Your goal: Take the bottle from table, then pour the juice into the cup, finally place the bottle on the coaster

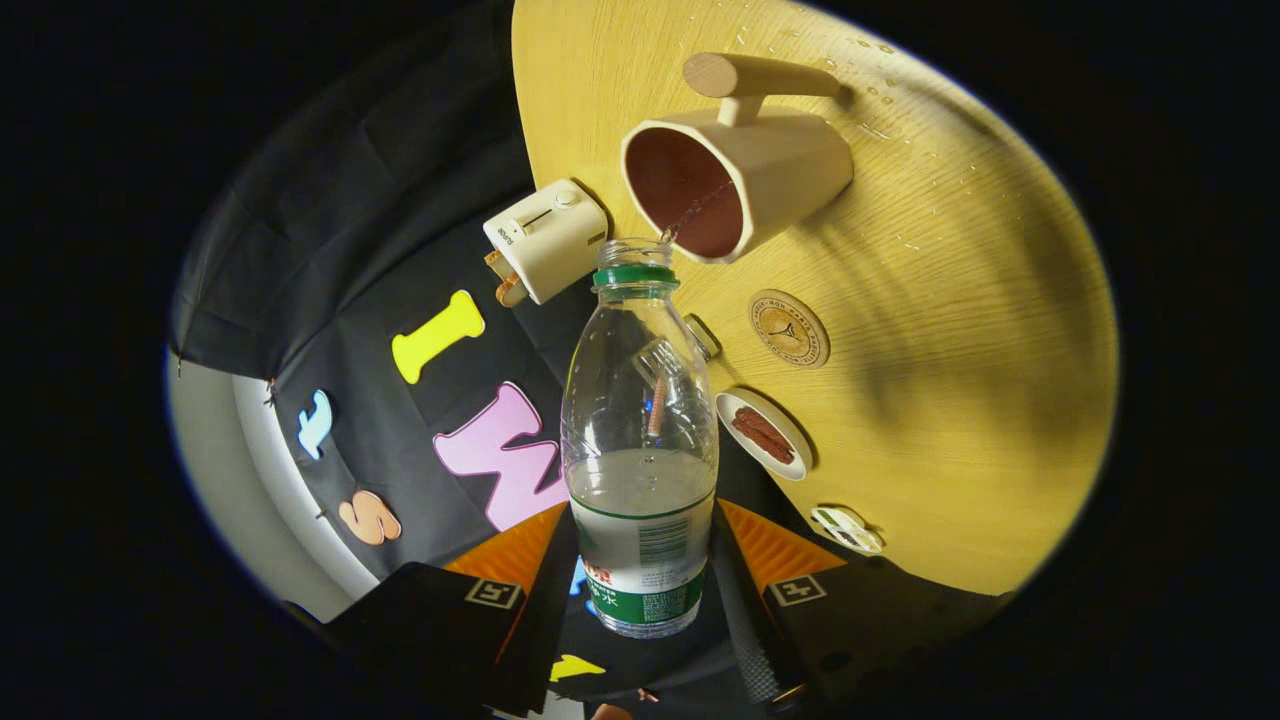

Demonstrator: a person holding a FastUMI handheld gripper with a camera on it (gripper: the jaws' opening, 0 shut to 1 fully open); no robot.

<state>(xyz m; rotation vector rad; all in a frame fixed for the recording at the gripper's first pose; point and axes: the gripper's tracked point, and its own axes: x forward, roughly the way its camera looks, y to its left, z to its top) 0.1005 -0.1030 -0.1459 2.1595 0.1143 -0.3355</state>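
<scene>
Pouring stage: I judge the task to be in its second step, with the bottle [640, 440] tipped toward the cup [735, 180] and a thin stream running from its open mouth into the cup's dark interior.
Gripper: I hold the gripper [640, 565] clamped narrow on the bottle's lower body, both fingers pressing on either side of the label band; the low grip leaves the neck free to reach the cup.
Bottle: clear plastic, uncapped, green ring at the neck, between the fingers and pointing ahead; the clear liquid lies in the end near the fingers, so more tilt is probably needed to keep the flow going.
Cup: cream-coloured with a wooden peg handle [760, 75], standing on the bench [980, 380]; its rim is just beyond the bottle mouth, close enough that the stream lands inside.
Coaster: round, wooden-looking disc [789, 328] with a printed emblem, lying bare on the bench just beside the cup, ready for the final placement.
Spillage: small droplets [880, 95] show on the bench beyond the cup; a set-down there could be slippery.
Other items: a small white toaster-like box [545, 240] at the bench edge beside the bottle neck, a white dish of brown strips [765, 433] near the coaster, and a small white object [846, 529] beside the right-hand finger; all are apart from the pour.
</scene>
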